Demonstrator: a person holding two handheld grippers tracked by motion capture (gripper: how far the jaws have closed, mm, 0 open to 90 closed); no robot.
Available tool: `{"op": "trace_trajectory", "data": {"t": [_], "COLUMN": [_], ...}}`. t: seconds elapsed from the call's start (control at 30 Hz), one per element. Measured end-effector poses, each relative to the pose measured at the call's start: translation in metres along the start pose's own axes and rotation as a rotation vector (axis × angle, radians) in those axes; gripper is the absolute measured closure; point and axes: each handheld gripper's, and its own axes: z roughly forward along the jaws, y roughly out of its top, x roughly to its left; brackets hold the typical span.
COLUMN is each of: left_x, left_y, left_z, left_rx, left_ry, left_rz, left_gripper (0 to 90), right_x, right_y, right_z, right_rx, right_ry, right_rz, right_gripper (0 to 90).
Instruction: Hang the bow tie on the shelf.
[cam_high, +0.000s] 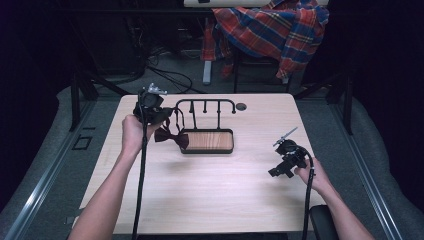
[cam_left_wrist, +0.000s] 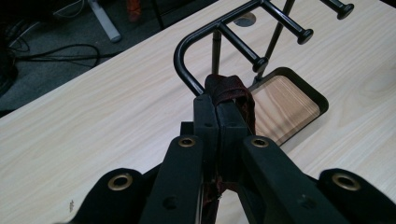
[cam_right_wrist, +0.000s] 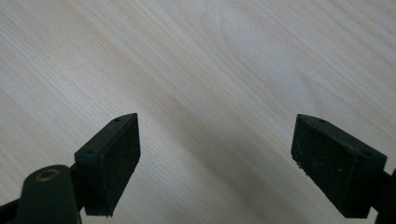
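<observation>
A dark red bow tie (cam_high: 171, 136) hangs over the left end of a black tray (cam_high: 207, 151) with a wooden floor. A black rack (cam_high: 206, 102) with short pegs rises from the tray's back. My left gripper (cam_high: 168, 117) is shut on the bow tie's strap beside the rack's left curve. In the left gripper view the strap (cam_left_wrist: 229, 88) loops over the closed gripper (cam_left_wrist: 217, 105), just in front of the rack (cam_left_wrist: 224, 32) and tray (cam_left_wrist: 289, 102). My right gripper (cam_high: 274, 172) hovers open over bare table at the right, its pads (cam_right_wrist: 109, 161) wide apart around nothing.
A plaid shirt (cam_high: 270, 30) drapes over a chair behind the table. A round cable hole (cam_high: 241, 106) sits in the tabletop right of the rack. Cables (cam_high: 165, 75) lie on the floor beyond the far edge.
</observation>
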Motion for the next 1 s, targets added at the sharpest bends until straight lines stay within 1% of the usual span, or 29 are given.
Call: {"op": "trace_trajectory", "data": {"t": [0.13, 0.17, 0.23, 0.4, 0.43, 0.5, 0.53, 0.57, 0.6, 0.63, 0.67, 0.73, 0.77, 0.87, 0.9, 1.0], "left_x": [0.003, 0.003, 0.005, 0.007, 0.007, 0.008, 0.009, 0.011, 0.011, 0.012, 0.013, 0.015, 0.016, 0.019, 0.019, 0.02], "left_y": [0.005, 0.005, 0.007, 0.011, 0.013, 0.014, 0.015, 0.016, 0.016, 0.016, 0.016, 0.016, 0.015, 0.014, 0.014, 0.013], "left_z": [0.004, 0.006, 0.008, 0.015, 0.017, 0.02, 0.021, 0.024, 0.024, 0.026, 0.027, 0.031, 0.032, 0.035, 0.035, 0.037], "left_rx": [0.011, 0.014, 0.022, 0.038, 0.042, 0.046, 0.051, 0.057, 0.057, 0.062, 0.064, 0.071, 0.077, 0.076, 0.077, 0.082], "left_ry": [0.007, 0.008, 0.007, 0.017, 0.02, 0.02, 0.023, 0.029, 0.029, 0.03, 0.029, 0.036, 0.037, 0.045, 0.048, 0.051], "left_rz": [0.004, 0.003, 0.003, 0.009, 0.008, 0.008, 0.01, 0.008, 0.008, 0.004, 0.003, -0.002, -0.005, -0.012, -0.012, -0.007], "left_gripper": [88.8, 88.8, 88.8, 88.8, 88.7, 88.8, 88.8, 88.7, 88.7, 88.7, 88.7, 88.7, 88.7, 88.6, 88.6, 88.5], "right_x": [0.0, 0.0, 0.0, 0.0, 0.002, 0.003, 0.002, 0.001, 0.001, 0.0, 0.001, 0.0, -0.001, 0.0, 0.001, 0.001], "right_y": [0.0, 0.0, 0.0, 0.0, -0.001, -0.002, -0.002, -0.001, -0.001, 0.0, 0.0, 0.0, 0.001, 0.0, 0.0, 0.0], "right_z": [0.0, -0.001, 0.0, 0.001, 0.003, 0.004, 0.004, 0.002, 0.002, 0.0, 0.002, 0.001, 0.0, 0.001, 0.002, 0.002], "right_rx": [0.004, 0.012, 0.002, 0.016, -0.021, -0.03, -0.028, -0.009, -0.009, 0.024, 0.006, 0.013, 0.034, 0.024, 0.008, 0.008], "right_ry": [-0.003, -0.005, 0.002, -0.001, 0.0, 0.006, 0.002, 0.0, 0.0, 0.0, -0.003, 0.004, 0.003, 0.004, 0.007, 0.007], "right_rz": [-0.004, -0.011, -0.002, -0.007, 0.02, 0.03, 0.028, 0.009, 0.009, -0.013, 0.003, -0.004, -0.021, -0.01, 0.001, 0.001], "right_gripper": [15.4, 15.4, 15.5, 15.5, 15.5, 15.4, 15.5, 15.5, 15.5, 15.5, 15.5, 15.5, 15.5, 15.5, 15.5, 15.5]}}
